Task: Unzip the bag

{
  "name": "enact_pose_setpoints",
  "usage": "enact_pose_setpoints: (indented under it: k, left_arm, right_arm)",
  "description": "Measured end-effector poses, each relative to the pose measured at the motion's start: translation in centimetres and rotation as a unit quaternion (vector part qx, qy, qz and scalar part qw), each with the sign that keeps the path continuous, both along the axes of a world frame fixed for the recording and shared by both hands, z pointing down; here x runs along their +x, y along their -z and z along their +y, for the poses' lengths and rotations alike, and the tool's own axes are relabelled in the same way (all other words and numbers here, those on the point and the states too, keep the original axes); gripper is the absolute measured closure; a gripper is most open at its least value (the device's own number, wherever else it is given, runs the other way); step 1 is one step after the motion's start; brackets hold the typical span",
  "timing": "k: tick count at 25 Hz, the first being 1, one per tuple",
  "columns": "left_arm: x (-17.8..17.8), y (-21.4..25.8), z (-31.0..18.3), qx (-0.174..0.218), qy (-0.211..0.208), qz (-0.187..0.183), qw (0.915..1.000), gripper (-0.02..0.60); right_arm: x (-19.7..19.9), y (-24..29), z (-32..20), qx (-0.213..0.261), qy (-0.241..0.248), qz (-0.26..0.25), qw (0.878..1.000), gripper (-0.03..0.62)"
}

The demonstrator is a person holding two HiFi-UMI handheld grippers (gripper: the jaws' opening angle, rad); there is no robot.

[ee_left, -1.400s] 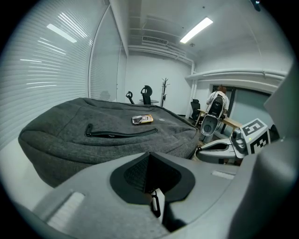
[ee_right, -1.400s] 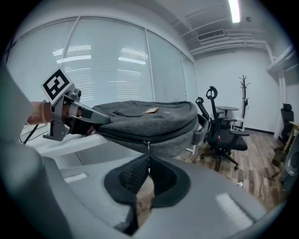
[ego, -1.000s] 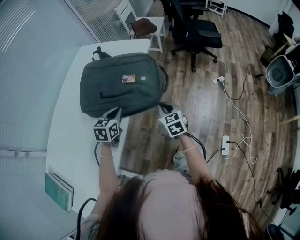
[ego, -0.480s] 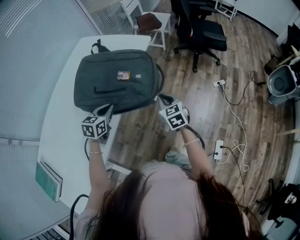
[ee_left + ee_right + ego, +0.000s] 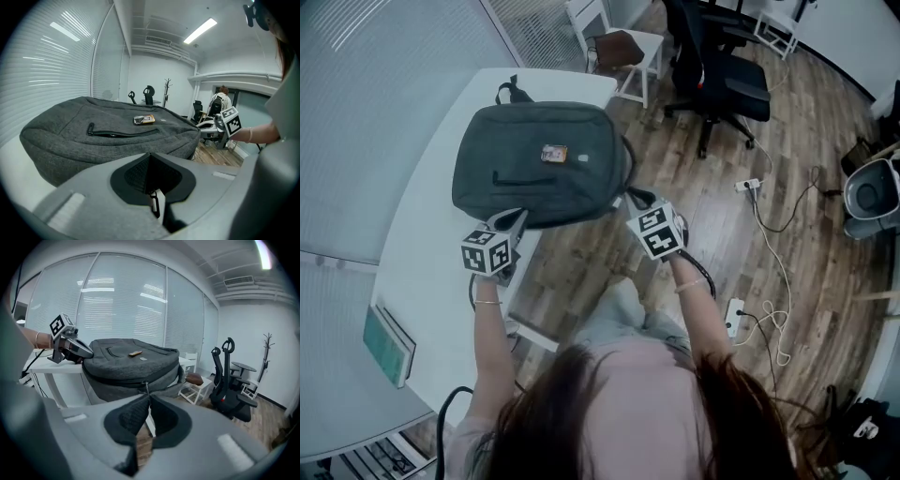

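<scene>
White desk (image 5: 422, 272), grey bag (image 5: 534, 173) overhanging its edge: your left tongs (image 5: 512, 223) pinch a small tab (image 5: 156, 204), right tongs (image 5: 636, 199) the zip pull (image 5: 146, 386); a hard tug could drag it off.

Dark grey bag (image 5: 539, 178), white table (image 5: 422, 253), brown plank-patterned floor (image 5: 712, 216), black office chair (image 5: 727, 80), teal book (image 5: 389, 345)

left tongs (image 5: 517, 219), right tongs (image 5: 634, 198) grey; black-white marker cubes (image 5: 486, 254); bracelets (image 5: 488, 303); long dark hair (image 5: 741, 412).
</scene>
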State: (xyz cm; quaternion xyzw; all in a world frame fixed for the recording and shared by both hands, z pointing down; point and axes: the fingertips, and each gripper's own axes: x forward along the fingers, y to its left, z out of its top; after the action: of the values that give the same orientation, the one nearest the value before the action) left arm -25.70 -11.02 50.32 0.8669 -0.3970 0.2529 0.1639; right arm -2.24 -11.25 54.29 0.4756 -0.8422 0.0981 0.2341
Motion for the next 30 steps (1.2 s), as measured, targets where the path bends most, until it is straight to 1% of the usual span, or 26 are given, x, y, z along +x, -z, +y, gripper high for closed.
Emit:
enact_pose_setpoints:
  k: [5,9,13,20,26,30]
  left_arm:
    - [-0.1,0.1,-0.1,0.003,0.002,-0.001,1.0,0.574]
    - [0.0,-0.2,-0.3,0.014,0.005,-0.009,0.9998,0.574]
    - [0.0,-0.1,-0.1,0.011,0.006,-0.007,0.9999,0.574]
    - [0.2,-0.1,-0.2,0.013,0.014,-0.006,0.9998,0.574]
    - [0.2,-0.2,-0.6,0.008,0.026,-0.003,0.9996,0.572]
    - [0.1,-0.1,-0.6,0.017,0.042,-0.009,0.9989,0.572]
  right_arm:
    - [0.2,0.3,-0.6,0.004,0.004,0.004,1.0,0.576]
    - [0.6,0.6,-1.4,0.012,0.016,0.024,0.999,0.577]
    - [1.0,0.8,-1.9,0.012,0.032,0.037,0.999,0.577]
    - [2.0,1.1,-3.6,0.012,0.043,0.035,0.998,0.574]
    - [1.7,1.6,-4.0,0.017,0.076,0.054,0.996,0.583]
    - [1.6,1.3,-4.1,0.014,0.084,0.038,0.996,0.585]
